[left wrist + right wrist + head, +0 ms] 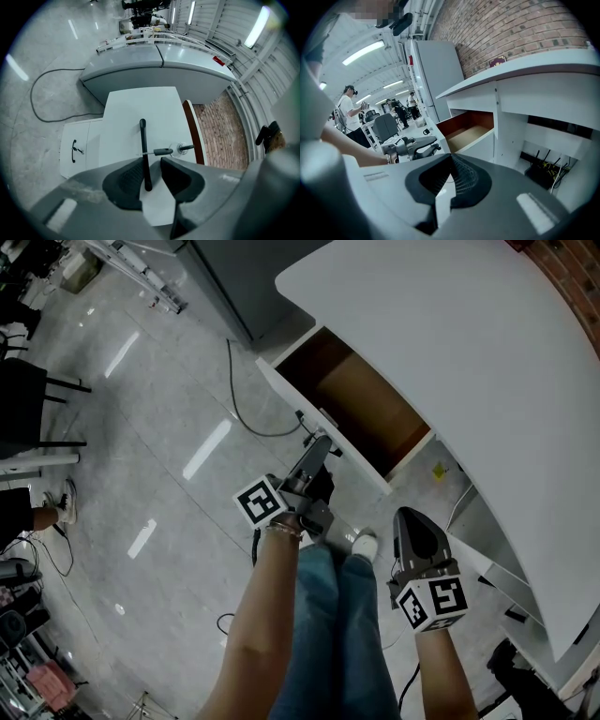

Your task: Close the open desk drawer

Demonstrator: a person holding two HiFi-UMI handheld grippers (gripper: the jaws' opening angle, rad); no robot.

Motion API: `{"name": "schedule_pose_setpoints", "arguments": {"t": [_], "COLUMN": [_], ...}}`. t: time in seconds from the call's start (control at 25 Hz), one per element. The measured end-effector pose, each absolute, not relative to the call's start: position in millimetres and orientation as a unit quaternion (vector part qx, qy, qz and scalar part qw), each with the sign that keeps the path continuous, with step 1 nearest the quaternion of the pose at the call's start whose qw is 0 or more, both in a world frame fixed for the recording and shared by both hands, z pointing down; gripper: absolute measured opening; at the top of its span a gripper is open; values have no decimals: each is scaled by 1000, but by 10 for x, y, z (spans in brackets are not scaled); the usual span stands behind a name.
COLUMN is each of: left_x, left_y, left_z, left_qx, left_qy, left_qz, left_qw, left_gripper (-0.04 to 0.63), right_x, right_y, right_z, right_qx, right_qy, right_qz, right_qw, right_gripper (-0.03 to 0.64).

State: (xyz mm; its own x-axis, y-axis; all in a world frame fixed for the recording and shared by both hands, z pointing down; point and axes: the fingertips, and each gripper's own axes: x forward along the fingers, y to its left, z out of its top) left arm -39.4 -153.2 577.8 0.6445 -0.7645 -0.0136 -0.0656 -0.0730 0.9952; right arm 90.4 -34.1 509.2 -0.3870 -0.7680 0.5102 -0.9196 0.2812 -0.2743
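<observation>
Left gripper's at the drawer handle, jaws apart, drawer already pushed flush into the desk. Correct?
Not quite. The drawer is not flush: it stands pulled out of the desk, and the head view shows its brown inside. The rest holds: the left gripper is at the handle, jaws apart.

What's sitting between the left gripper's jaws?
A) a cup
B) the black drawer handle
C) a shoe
B: in the left gripper view, the black drawer handle stands between the open jaws of the left gripper.
</observation>
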Motion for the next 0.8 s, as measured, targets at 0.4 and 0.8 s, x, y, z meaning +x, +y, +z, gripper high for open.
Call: {"name": "schedule_pose_setpoints", "arguments": {"t": [0.4, 0.8], "left_x": [-371, -226], "left_y": [-1540, -1638], "left_z": [5760, 5751], "left_qx": [665, 660], "left_qy": [-318, -336], "left_qz": [-292, -281], "left_qw": [609, 610], "left_gripper": [103, 103], "right_x": [845, 1008], "right_y": [-400, -561], "right_z": [5065, 5119], "right_qx": [557, 628], "right_qy": [-778, -727], "right_qz": [239, 217], "right_qw": [163, 171], "right_gripper": [-2, -3]}}
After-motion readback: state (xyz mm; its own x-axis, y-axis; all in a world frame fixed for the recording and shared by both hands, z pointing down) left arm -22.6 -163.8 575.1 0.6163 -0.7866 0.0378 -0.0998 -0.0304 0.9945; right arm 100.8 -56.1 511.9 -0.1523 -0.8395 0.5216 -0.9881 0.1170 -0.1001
